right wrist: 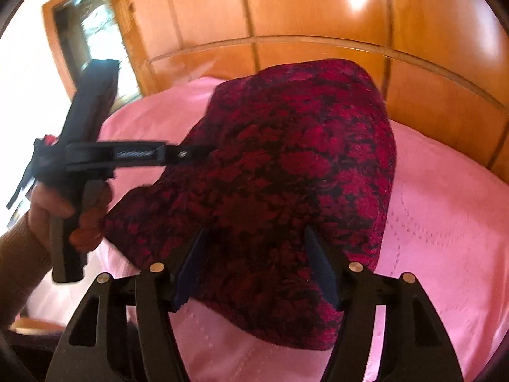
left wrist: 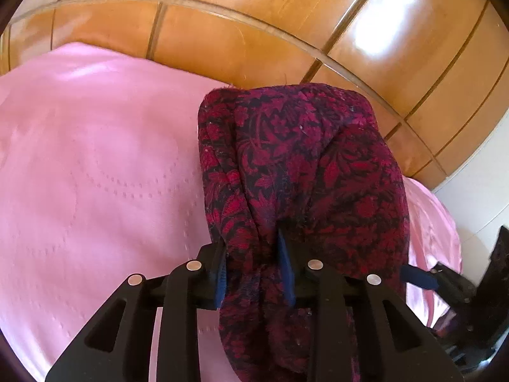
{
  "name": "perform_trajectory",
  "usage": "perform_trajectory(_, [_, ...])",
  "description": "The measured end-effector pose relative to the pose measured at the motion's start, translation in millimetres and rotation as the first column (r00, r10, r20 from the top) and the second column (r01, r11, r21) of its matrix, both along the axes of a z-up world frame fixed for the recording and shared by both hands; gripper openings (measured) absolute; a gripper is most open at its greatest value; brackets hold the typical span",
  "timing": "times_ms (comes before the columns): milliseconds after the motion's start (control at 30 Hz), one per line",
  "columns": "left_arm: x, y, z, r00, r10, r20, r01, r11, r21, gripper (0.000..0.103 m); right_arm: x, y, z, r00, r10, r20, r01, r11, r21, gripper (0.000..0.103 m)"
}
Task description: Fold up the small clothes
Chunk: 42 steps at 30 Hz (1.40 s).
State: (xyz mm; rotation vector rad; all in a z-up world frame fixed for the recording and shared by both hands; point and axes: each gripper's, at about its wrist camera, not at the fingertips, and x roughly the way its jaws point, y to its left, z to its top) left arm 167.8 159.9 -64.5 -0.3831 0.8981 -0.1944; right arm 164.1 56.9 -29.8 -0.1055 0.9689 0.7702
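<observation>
A small dark red garment with a black floral pattern (left wrist: 302, 165) hangs lifted over the pink bedspread (left wrist: 95, 159). My left gripper (left wrist: 254, 273) is shut on a bunched edge of it, the cloth pinched between the blue pads. In the right wrist view the same garment (right wrist: 286, 175) drapes over my right gripper (right wrist: 254, 264), whose blue pads stand fairly wide with cloth gathered between them. The left gripper (right wrist: 203, 151) shows there at the left, held by a hand, clamped on the garment's far edge. The right gripper's tip (left wrist: 420, 277) shows at the garment's right edge.
A glossy wooden headboard (left wrist: 254, 31) rises behind the bed. The pink bedspread (right wrist: 445, 222) spreads under both grippers. A wood-framed window or mirror (right wrist: 89, 25) is at the upper left of the right wrist view. A white wall (left wrist: 477, 191) borders the bed at right.
</observation>
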Motion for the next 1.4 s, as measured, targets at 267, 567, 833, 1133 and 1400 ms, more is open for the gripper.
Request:
perform_trajectory(267, [-11.7,-13.4,13.8,0.997,-0.016,0.075,0.006,0.991,0.136,0.032,54.1,-17.8,54.5,0.997,-0.079,-0.007,0.079,0.983,0.164,0.071])
perform_trajectory(567, [-7.6,-13.7,-0.5,0.999,0.004,0.053,-0.012,0.989,0.147,0.034,167.3,28.9,0.0,0.968,-0.157,-0.197,0.16,0.987,0.0,0.07])
perform_trajectory(833, [-2.5,-10.4,-11.9,0.999,0.032,0.041,-0.037,0.991,0.128,0.041,175.1,37.3,-41.2,0.954,-0.192,-0.229,0.177,0.98,-0.088,0.076])
perform_trajectory(1133, [-10.2,4.0,-12.6,0.998,0.049,0.028,-0.052,0.994,0.096,0.054,130.1,-40.7,-4.3,0.949,-0.242,-0.201,0.277,0.945,0.172,0.1])
perform_trajectory(1400, [-6.4,24.2,-27.3,0.999,0.05,0.008,-0.049,0.995,-0.085,0.054,87.8,-85.0,-61.9,0.881,-0.104,-0.461,0.278,0.903,0.328,0.101])
